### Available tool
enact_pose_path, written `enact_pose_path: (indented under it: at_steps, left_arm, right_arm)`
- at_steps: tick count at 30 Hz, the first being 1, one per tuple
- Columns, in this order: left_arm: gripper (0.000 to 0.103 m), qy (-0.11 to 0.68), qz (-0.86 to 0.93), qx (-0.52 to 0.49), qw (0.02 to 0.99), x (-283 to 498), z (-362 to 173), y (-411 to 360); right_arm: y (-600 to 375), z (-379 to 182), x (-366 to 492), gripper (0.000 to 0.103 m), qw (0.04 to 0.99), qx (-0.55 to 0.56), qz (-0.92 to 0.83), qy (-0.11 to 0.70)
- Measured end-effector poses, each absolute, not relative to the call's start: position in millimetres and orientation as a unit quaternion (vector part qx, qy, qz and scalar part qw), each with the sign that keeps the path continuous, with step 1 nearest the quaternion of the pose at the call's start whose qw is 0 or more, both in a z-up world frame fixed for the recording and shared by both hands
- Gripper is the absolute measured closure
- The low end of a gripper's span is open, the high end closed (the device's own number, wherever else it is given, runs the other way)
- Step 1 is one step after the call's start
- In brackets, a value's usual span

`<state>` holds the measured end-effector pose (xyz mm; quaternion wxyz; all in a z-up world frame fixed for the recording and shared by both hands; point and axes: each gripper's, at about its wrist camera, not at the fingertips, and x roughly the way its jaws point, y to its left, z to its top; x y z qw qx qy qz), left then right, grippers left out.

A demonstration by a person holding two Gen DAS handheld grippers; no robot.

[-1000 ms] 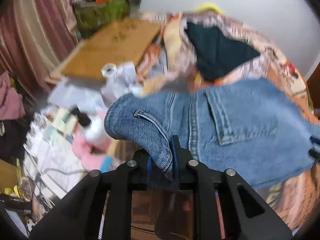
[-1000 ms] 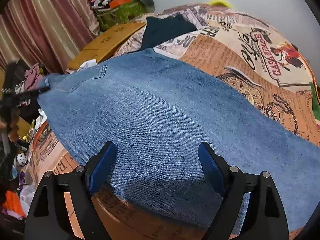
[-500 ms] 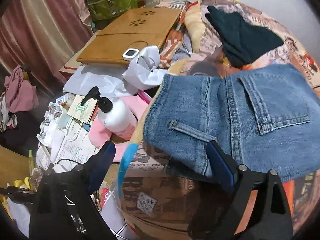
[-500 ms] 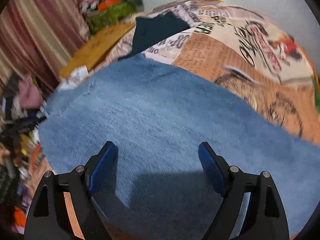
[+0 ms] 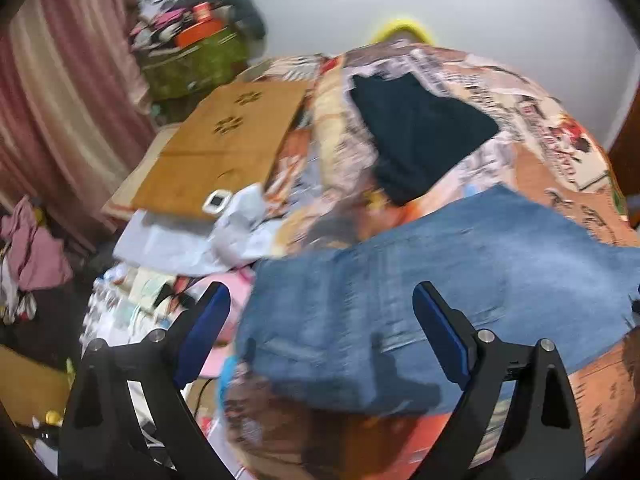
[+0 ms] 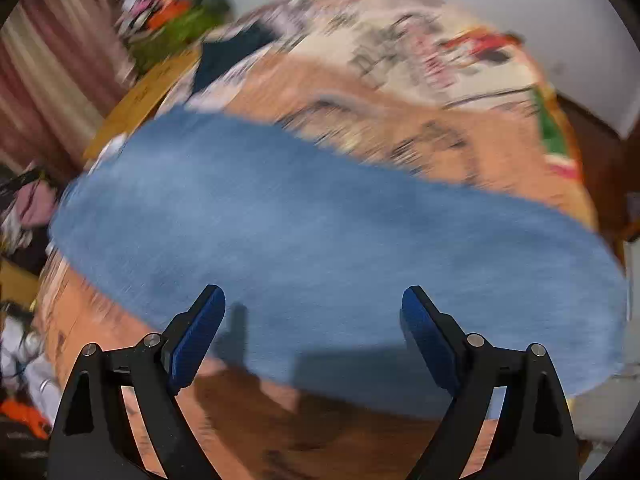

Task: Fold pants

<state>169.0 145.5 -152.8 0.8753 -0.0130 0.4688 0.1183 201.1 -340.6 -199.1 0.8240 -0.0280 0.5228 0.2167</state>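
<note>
Below the left tool (image 5: 322, 320), the jeans (image 5: 420, 300) lie released on the bed (image 5: 560, 168), its jaws newly spread; right tool (image 6: 312, 320) gapes empty, probably between folds.

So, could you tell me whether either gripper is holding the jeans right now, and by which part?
Nothing is held: the left gripper and right gripper both stand open above the jeans.

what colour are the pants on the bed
Blue denim: the pants show best in the right wrist view, spread flat on the printed bedcover.
</note>
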Motion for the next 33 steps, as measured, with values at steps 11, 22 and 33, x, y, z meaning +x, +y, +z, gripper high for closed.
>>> enact_pose_path:
  at_steps: [11, 22, 33]
  left_arm:
    - [0.010, 0.532, 0.015, 0.054, 0.845, 235.5, -189.2, 29.4]
    - [0.009, 0.556, -0.044, 0.096, 0.825, 255.6, -227.4, -61.0]
    - [0.009, 0.560, -0.058, 0.078, 0.823, 267.4, -235.1, -88.0]
  right_arm:
    - [-431.4, -219.2, 181.9, 0.015, 0.846, 0.027, 0.094, 0.525]
    - [-514.7, -199.8, 140.0, 0.014, 0.855, 0.163, 0.044, 0.490]
    - [-543.4, -255.4, 158.6, 0.014, 0.795, 0.322, 0.023, 0.514]
